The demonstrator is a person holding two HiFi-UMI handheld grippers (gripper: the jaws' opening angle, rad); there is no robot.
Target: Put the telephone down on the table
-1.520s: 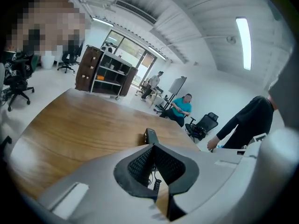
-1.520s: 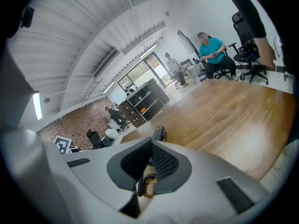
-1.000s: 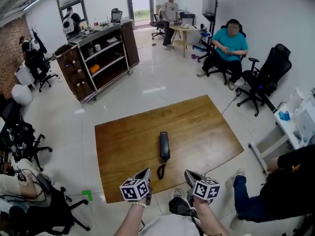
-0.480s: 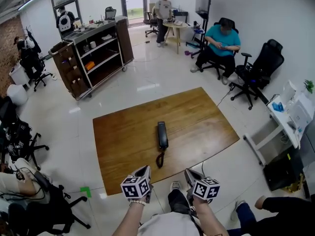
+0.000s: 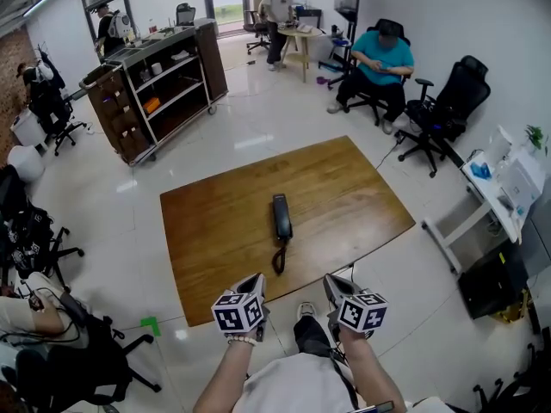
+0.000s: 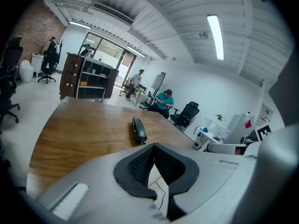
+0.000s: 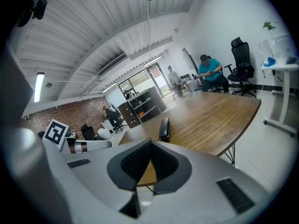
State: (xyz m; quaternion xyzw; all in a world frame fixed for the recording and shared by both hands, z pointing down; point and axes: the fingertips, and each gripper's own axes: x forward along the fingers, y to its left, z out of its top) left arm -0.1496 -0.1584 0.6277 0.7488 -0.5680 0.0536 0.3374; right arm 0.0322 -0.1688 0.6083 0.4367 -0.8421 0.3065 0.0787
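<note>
Wooden table, black telephone flat mid-top, apparently clear of every edge

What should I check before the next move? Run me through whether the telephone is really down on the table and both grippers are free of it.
1. The telephone lies flat on the table: ok.
2. Its cord rests on the wood, not over the near edge: ok.
3. The left gripper is shut with nothing between its jaws: ok.
4. The right gripper is shut with nothing between its jaws: ok.
5. Both grippers are apart from the telephone, held off the table's near edge: ok.
</note>
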